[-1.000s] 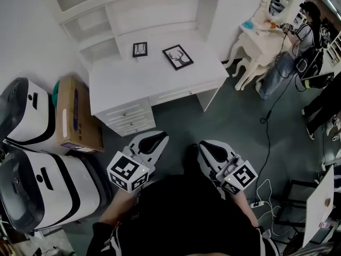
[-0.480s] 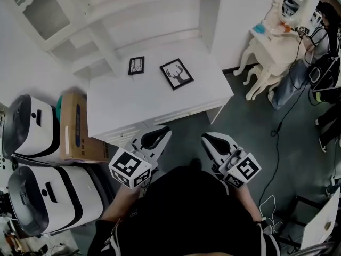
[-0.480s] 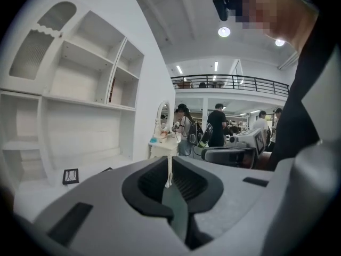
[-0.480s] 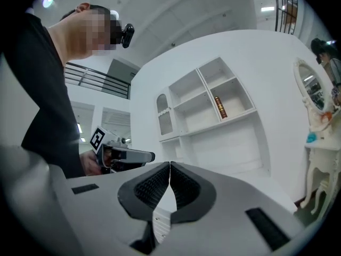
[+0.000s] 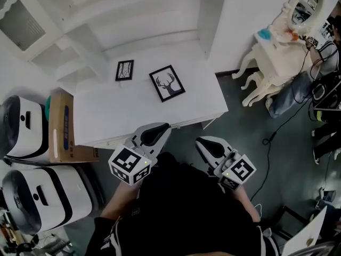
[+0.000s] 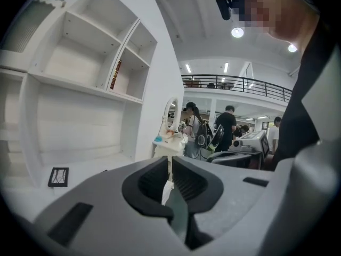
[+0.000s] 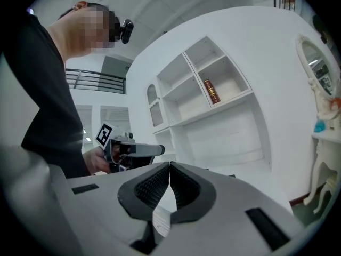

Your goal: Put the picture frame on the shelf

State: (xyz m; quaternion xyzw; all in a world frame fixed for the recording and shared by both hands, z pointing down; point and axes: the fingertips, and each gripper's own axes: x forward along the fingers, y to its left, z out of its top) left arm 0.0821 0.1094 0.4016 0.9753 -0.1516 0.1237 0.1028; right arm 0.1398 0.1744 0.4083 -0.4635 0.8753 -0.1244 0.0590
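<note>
At 9 o'clock in the head view stand 2 white machines with black bands (image 5: 40, 193). A cardboard box (image 5: 61, 129) sits between the upper machine and the left end of the white desk (image 5: 133, 111).

On the desk we see 2 frames lying flat and apart. A small picture frame (image 5: 124, 70) lies near the back, and at its 4 o'clock is a larger deer picture frame (image 5: 167, 83), turned a little askew. Neither is on the shelf unit (image 5: 133, 15), which rises at 12 o'clock of both.

Our left claw (image 5: 159, 129) hangs over the desk's near edge at 6 o'clock of the deer picture frame and points to about 1 o'clock. In its own view the jaws are drawn together to a thin slit, with nothing gripped between them.

Our right claw (image 5: 202, 142) is at 3 o'clock of the left claw, just off the desk's front over the grey floor (image 5: 240, 121), pointing to about 11 o'clock. In its own view the jaws are clenched tip to tip and hold nothing. Beyond them a brown container (image 7: 211, 91) stands in an upper compartment of the shelf unit.

At 2 o'clock in the head view, well apart from the desk, is a white dressing table (image 5: 269, 47) with an oval mirror (image 5: 311, 1). Black cables (image 5: 287, 116) trail across the floor below it.
</note>
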